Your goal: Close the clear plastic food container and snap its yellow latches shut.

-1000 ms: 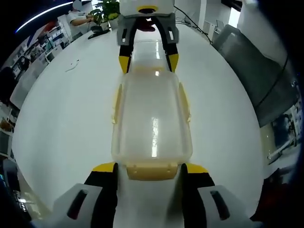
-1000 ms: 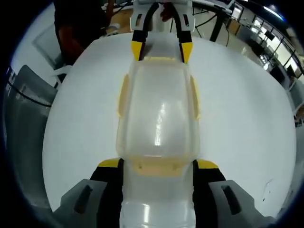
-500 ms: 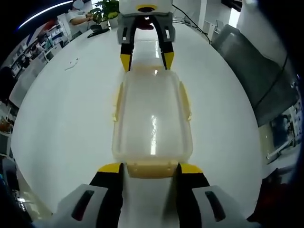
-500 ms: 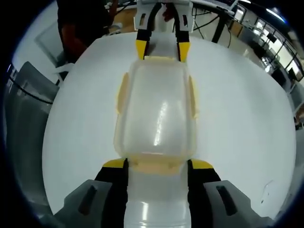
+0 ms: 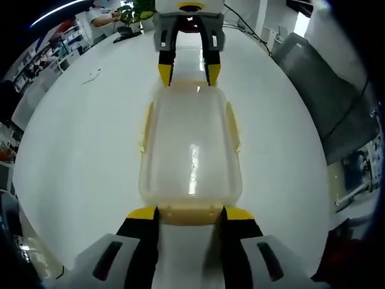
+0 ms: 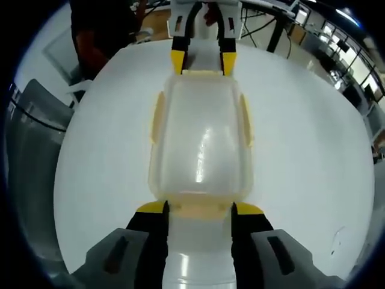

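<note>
- Two grippers meet one clear plastic container (image 5: pixel 190 147) from its opposite short ends; the container lies lengthwise on a white table (image 5: pixel 78 150), lid in place.
- Left gripper (image 5: pixel 189 214), left gripper view: its yellow-tipped jaws stand at a narrow gap, one on each side of the near end latch (image 5: pixel 189 212), touching or just beside it; whether they press the latch cannot be told.
- Right gripper (image 5: pixel 187 73), seen at the far end in the same view: jaws narrowly set at the far end latch (image 5: pixel 188 84).
- Right gripper view: the right gripper's (image 6: pixel 198 209) jaws flank the latch (image 6: pixel 198 208) of the container's (image 6: pixel 200 141) nearer end, gap narrow; the left gripper (image 6: pixel 202 61) stands at the opposite end.
- Side latches (image 5: pixel 144 127), pale yellow, lie flat along both long walls of the container.
- Background, left gripper view: a potted plant (image 5: pixel 137 8) at the table's far edge and a grey chair (image 5: pixel 325 90) beside the table.
</note>
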`<state>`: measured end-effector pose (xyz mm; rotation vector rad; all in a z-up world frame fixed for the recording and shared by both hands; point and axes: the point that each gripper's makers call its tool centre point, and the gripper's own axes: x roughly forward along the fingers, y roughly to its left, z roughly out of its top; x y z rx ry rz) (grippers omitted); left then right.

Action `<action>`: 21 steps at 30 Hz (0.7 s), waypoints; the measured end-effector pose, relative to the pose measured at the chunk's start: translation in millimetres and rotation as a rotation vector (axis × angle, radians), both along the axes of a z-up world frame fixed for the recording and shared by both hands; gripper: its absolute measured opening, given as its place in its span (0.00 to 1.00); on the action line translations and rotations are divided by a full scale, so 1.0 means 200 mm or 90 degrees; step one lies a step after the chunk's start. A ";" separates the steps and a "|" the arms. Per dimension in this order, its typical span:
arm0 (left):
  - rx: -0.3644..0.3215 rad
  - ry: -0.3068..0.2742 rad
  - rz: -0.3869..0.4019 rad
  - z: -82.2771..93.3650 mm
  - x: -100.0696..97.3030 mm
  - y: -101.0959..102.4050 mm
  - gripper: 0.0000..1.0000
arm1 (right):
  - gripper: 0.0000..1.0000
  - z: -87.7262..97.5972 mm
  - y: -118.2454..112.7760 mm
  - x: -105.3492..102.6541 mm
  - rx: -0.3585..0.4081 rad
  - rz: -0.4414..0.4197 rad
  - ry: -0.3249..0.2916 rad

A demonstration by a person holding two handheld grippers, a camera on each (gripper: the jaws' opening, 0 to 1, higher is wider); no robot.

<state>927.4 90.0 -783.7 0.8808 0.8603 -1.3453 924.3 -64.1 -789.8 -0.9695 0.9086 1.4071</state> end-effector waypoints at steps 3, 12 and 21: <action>0.002 0.000 0.001 0.00 0.00 0.01 0.34 | 0.38 0.00 0.00 0.00 -0.003 0.001 -0.001; -0.002 0.003 0.001 0.00 0.00 0.03 0.33 | 0.37 0.00 0.00 0.00 -0.003 0.000 0.000; 0.000 0.004 0.003 0.00 -0.01 0.03 0.33 | 0.36 0.00 0.00 0.00 -0.008 -0.002 -0.001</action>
